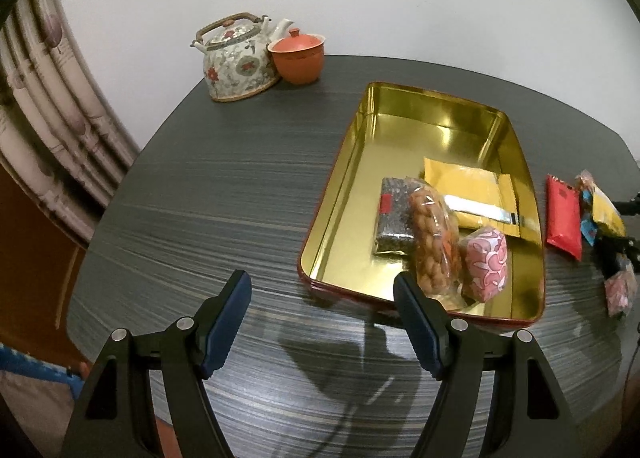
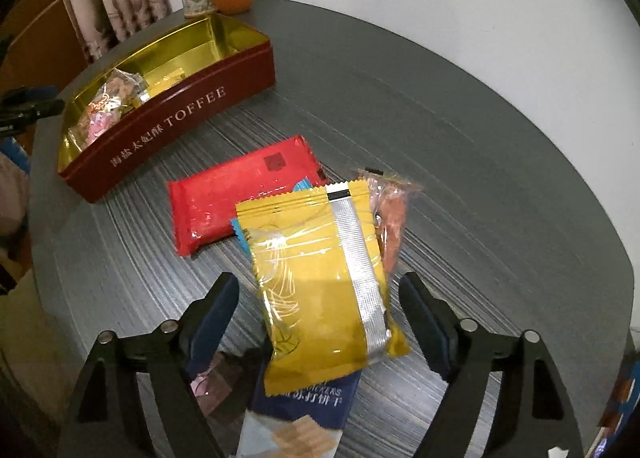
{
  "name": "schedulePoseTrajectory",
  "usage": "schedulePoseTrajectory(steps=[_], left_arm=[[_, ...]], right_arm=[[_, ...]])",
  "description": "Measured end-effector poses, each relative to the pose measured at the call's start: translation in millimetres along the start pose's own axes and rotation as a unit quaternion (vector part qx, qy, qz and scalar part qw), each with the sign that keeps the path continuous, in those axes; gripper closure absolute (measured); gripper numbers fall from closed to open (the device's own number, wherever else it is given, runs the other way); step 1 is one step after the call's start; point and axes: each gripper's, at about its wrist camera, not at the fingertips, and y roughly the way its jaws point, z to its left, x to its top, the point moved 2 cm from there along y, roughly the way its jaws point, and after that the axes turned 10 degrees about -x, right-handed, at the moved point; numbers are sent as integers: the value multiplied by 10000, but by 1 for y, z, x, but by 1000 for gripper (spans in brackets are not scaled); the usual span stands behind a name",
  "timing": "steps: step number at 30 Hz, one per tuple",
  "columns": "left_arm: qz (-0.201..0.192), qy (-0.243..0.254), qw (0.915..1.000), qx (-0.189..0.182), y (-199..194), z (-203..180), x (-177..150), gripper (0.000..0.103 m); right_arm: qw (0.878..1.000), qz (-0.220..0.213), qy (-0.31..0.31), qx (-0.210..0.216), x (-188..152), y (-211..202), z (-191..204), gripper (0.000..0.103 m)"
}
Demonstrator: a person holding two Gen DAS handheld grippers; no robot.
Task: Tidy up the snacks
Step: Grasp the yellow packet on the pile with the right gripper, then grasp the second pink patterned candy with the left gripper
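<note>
Lying between right hand-held gripper (image 2: 318, 318) fingers: yellow packet (image 2: 320, 278)

The left gripper (image 1: 322, 292) points steeply down, its jaws spread wide with nothing between the dark blue pads (image 1: 224, 322). The right gripper (image 2: 318, 294) also tilts steeply down, jaws apart; a pack lies in the gap ahead of its black fingers (image 2: 420, 310), and neither pad presses on it

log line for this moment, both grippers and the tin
left gripper: open, empty | right gripper: open around yellow snack packet | toffee tin: holds some snacks | red packet: on table
</note>
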Motion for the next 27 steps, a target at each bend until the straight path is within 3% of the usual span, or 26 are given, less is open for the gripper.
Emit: schedulePoseTrajectory(steps=[2, 8, 15, 24, 27], left_arm=[[2, 21, 10000, 10, 0, -2, -1, 29], [-67, 91, 9999, -17, -3, -11, -1, 29], [-34, 442, 9990, -75, -6, -47, -10, 29], [1, 690, 9960, -572, -14, -103, -20, 29], [57, 808, 9937, -774, -13, -129, -23, 29]], right_arm=[[9999, 4, 163, 37, -2, 3, -4, 40], [9985, -86, 501, 214, -9, 5, -11, 43], [9968, -231, 756, 113, -14, 2, -14, 50], [9829, -667, 1694, -280, -45, -26, -36, 50], [9741, -713, 1971, -852, -60, -35, -49, 50]])
